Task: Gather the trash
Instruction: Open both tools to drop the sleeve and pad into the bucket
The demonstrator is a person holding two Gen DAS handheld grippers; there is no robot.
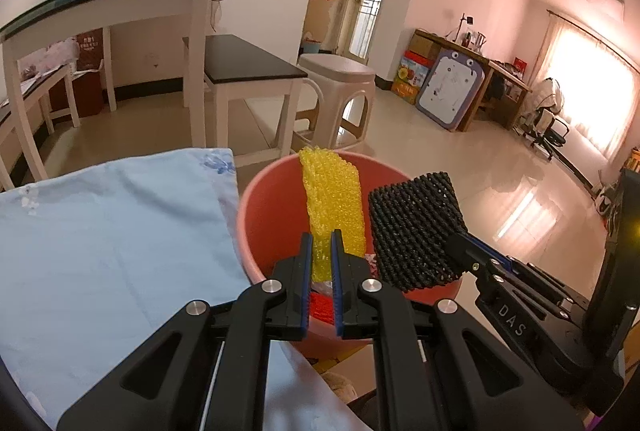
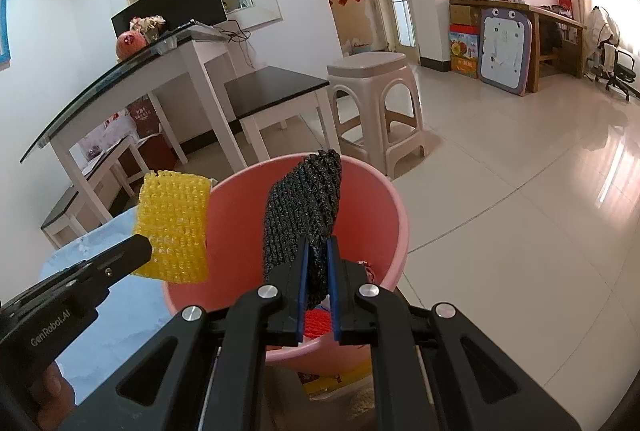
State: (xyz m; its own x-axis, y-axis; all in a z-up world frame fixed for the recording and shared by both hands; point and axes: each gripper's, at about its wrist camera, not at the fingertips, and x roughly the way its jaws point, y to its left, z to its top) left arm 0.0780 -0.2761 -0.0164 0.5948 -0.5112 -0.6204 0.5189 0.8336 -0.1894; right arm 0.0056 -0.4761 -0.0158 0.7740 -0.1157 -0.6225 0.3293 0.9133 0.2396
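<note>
Nearby: white stool | black bench | blue cloth beside pink bucket

Just ahead of and below both sets of jaws: bucket, trash in its bottom. Left of the jaws, beside the bucket: cloth-covered counter. Well beyond: stool, with low bench at its left.

Yellow foam net, black foam net, pink bucket, lt-blue floral cloth.
</note>
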